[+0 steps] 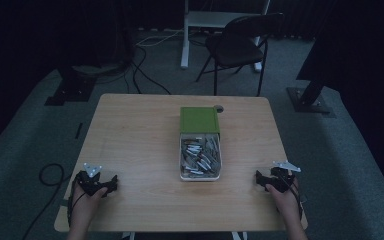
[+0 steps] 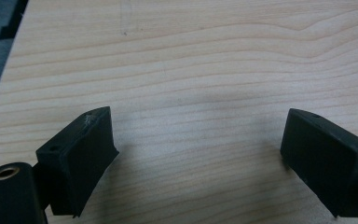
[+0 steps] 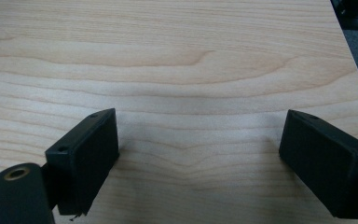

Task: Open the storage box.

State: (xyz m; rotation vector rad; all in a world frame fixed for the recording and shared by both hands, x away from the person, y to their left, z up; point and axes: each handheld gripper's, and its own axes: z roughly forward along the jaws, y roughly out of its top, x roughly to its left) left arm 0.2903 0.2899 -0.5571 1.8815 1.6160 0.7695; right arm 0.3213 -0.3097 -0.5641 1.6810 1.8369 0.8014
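Left tool [image 1: 111, 184] lower left, jaws wide, empty, right tool [image 1: 258, 179] lower right, likewise, green-lidded box [image 1: 200, 120] of metal pieces centre, on wooden surface [image 1: 140, 140]

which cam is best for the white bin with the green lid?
High view: the white bin sits mid-table, its green lid slid back, small metallic pieces visible inside. Both gripper views look at bare wooden table between open tongs and give nothing of the bin.

A box [image 1: 200, 150] lies mid-table [image 1: 140, 135], between the left gripper [image 1: 111, 184] and right gripper [image 1: 259, 179] near the front edge.
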